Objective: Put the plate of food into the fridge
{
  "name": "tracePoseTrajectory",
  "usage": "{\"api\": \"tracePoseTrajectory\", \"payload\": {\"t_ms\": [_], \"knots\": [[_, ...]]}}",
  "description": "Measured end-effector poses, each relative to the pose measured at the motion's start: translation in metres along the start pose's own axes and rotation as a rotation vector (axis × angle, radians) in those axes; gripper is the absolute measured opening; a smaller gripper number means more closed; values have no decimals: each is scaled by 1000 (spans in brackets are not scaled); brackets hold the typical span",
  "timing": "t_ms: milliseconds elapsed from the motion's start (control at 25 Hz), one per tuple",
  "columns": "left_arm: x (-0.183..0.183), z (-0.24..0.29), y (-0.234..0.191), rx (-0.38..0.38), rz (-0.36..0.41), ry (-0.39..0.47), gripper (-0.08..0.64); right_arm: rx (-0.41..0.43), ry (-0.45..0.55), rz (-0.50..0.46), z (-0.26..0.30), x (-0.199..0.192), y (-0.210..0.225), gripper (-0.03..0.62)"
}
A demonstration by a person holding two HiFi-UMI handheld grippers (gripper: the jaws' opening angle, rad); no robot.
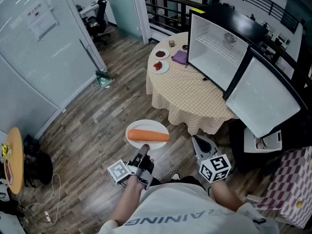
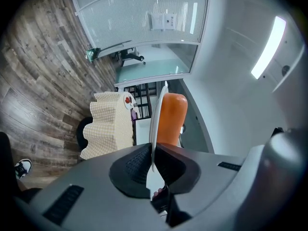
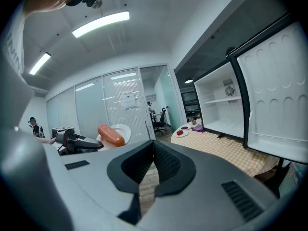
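Left gripper (image 2: 153, 159) is clamped on the near rim of the plate (image 1: 132, 129). My guess is it's pinched at the edge so the plate rides flat out front, with the orange food (image 1: 148, 136) lying on top. Right gripper (image 3: 153, 147) is closed on nothing, free beside it. The plate's over the floor, well short of the worktop (image 1: 185, 94) and the open fridge (image 1: 217, 50). The left gripper view shows the rim edge-on between the pads. Only the right gripper view looks into the fridge, and the shelf looks bare.
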State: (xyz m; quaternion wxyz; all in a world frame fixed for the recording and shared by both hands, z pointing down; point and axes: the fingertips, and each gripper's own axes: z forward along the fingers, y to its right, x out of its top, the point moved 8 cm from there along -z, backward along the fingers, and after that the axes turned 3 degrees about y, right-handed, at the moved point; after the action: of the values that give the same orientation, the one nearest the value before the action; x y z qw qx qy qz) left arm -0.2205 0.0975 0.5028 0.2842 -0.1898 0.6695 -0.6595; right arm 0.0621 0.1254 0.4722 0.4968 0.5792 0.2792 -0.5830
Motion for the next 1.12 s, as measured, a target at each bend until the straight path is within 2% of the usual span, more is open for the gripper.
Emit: {"api": "tracePoseTrajectory", "payload": {"t_ms": [240,600,760,1120], "knots": [[1,33,-6,25,-8,-60,25,-61,-9,44,1,-9,19,20],[20,109,-21,-2,-41,-183,25,-186,-1,44,29,1,54,20],[45,144,-22,-15,-45,-223,25,-212,-1,46,62,13,60,20],[130,199,-29,-14,-41,-285,25,-268,0,41,152,38,53,20]]}}
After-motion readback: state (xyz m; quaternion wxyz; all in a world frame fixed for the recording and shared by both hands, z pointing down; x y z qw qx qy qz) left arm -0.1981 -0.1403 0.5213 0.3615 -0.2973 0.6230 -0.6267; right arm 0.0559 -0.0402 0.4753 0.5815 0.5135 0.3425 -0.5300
